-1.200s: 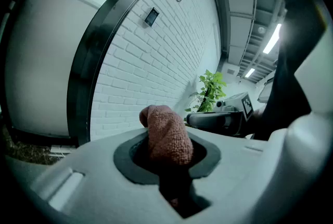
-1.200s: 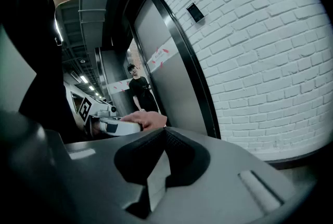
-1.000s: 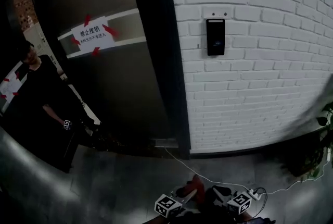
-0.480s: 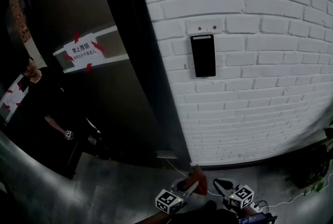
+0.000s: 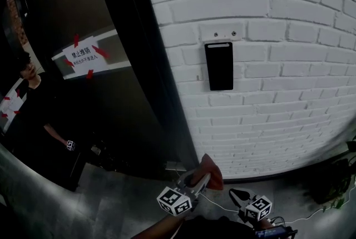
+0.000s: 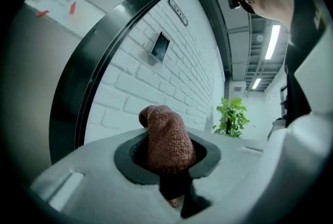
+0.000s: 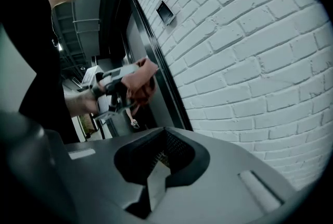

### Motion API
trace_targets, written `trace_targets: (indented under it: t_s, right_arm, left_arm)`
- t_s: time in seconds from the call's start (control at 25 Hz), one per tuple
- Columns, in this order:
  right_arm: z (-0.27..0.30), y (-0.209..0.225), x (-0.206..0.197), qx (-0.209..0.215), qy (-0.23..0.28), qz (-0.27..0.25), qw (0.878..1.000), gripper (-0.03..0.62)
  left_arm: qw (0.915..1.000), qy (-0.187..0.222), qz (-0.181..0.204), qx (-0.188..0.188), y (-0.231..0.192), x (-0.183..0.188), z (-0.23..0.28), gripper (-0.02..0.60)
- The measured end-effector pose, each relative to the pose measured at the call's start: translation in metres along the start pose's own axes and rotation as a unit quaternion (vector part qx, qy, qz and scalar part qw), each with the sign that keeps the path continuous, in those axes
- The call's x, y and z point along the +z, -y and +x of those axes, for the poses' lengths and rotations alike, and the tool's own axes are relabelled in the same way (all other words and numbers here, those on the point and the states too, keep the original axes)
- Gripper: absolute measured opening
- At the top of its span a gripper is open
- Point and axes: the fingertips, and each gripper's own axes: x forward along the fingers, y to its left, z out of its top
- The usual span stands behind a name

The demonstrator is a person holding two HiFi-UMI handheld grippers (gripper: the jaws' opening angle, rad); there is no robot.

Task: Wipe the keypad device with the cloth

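The head view was dim and vignetted to near black at its corners. The white brick wall [image 5: 267, 10] was its brightest area, and the door [image 5: 83, 93] at left lay in deep shadow. Fisheye distortion bowed the brick courses. In the left gripper view, ceiling strip lights [image 6: 271, 40] glared at upper right. The cloth [image 6: 166, 137] stayed sharp enough to show its knit.
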Motion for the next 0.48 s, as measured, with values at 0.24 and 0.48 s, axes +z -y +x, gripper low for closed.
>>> trace_targets:
  t_s: [0.24, 0.48]
  right_arm:
    - [0.006, 0.004, 0.007, -0.020, 0.013, 0.008, 1.000, 0.002]
    - [-0.003, 0.009, 0.019, -0.040, 0.045, 0.035, 0.998, 0.002]
  left_arm:
    - [0.9766, 0.145, 0.153, -0.040, -0.003, 0.201, 0.040, 0.083]
    - [0.8445, 0.176, 0.493, 0.114, 0.014, 0.389, 0.070, 0.083]
